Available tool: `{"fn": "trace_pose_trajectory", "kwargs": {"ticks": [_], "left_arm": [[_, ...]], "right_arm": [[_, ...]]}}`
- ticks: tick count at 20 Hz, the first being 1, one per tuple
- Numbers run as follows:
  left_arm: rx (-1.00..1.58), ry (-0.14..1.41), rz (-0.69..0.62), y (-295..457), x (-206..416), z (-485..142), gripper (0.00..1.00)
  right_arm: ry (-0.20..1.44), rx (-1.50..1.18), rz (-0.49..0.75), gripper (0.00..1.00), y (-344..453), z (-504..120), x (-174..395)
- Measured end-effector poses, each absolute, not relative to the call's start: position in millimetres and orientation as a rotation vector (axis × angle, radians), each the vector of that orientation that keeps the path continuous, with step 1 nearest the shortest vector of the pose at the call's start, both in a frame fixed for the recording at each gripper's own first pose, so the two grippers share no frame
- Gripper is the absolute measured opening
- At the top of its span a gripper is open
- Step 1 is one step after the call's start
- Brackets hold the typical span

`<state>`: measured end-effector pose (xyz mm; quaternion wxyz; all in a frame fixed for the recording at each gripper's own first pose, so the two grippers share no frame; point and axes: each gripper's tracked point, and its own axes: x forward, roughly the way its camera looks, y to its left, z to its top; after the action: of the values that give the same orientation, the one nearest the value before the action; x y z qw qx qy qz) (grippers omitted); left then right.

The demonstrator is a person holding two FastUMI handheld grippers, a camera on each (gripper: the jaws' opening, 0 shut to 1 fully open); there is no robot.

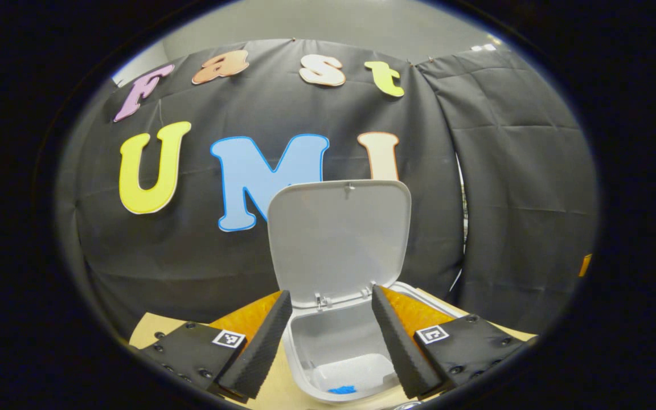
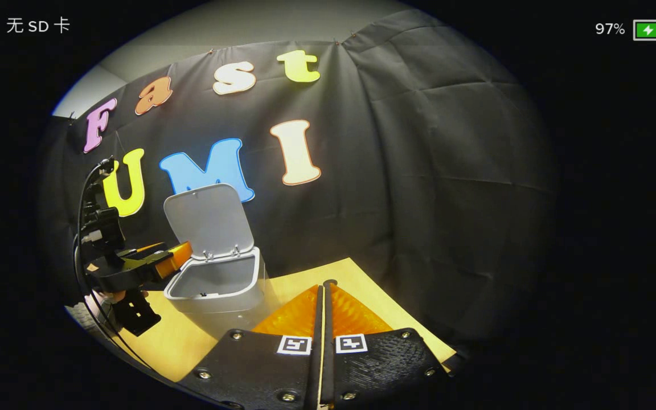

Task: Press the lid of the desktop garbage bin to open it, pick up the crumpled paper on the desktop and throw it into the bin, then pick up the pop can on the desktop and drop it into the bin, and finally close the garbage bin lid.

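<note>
Bin: a pale grey desktop garbage bin [image 1: 336, 353] stands on the light wooden surface [image 2: 356, 279], close to the black cloth wall [image 1: 504, 199].
Lid: the lid [image 1: 339, 239] is raised on its rear hinge and stands roughly upright, its inner face turned toward the left gripper view; in the right gripper view it leans slightly back toward the wall.
Bin contents: a small blue item [image 1: 342, 390] lies on the bin floor near the front wall; what it is cannot be told.
Left gripper: the left gripper [image 1: 331, 333] is held just in front of and above the bin's open mouth, its fingers [image 1: 262, 347] well apart with the opening seen between them. Nothing sits between them. In the right gripper view this same gripper [image 2: 177, 256] shows at the bin's left rim, with cables rising behind it.
Right gripper: the right gripper [image 2: 323, 296] is over the surface to the right of the bin, well apart from it. Its fingers [image 2: 294, 313] are closed together, pressed flat against each other with nothing held.
Paper and can: location cannot be told.
</note>
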<state>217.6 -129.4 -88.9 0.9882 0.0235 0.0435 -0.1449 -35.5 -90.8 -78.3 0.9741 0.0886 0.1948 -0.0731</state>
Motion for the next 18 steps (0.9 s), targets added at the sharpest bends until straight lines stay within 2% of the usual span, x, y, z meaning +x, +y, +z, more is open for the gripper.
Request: {"fn": "trace_pose_trajectory", "kwargs": {"ticks": [14, 18], "left_arm": [[0.022, 0.095, -0.203, -63.7, 183.4, -74.8, 0.96], [0.007, 0.098, -0.168, -39.4, 164.6, -69.9, 0.96]], "right_arm": [[0.395, 0.241, -0.047, 0.04, -47.6, -88.7, -24.3], [0.398, 0.229, -0.010, 0.56, -36.2, -91.8, -17.8]]}}
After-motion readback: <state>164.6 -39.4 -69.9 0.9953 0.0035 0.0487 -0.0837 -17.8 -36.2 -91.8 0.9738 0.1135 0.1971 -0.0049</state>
